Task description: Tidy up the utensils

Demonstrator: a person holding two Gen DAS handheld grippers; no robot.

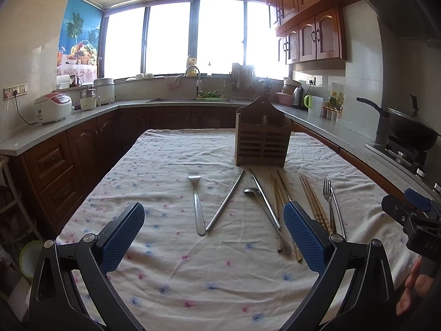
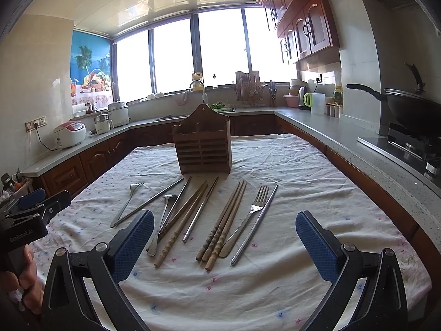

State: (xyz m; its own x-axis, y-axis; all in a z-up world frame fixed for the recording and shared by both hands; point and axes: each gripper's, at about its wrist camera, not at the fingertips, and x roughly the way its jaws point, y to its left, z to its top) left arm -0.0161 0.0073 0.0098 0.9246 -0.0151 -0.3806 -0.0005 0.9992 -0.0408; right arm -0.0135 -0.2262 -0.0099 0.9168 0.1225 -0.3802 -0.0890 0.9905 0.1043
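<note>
Lettering "GenRobot.AI" legible on left gripper [image 1: 213, 237] body in the right wrist view. Both it and right gripper [image 2: 224, 244] spread apart, empty, above forks, chopsticks [image 2: 224, 224] on bench [image 2: 303, 171].

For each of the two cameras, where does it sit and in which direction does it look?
Left wrist view: sits on the left tongs, above the table's near edge, facing the wooden holder and windows; its own open blue fingers show, plus the right tongs at the right edge.
Right wrist view: sits on the right tongs, further right, facing the same way; its open fingers and the person's left hand show.
Shared: holder, utensils, floral cloth.
</note>
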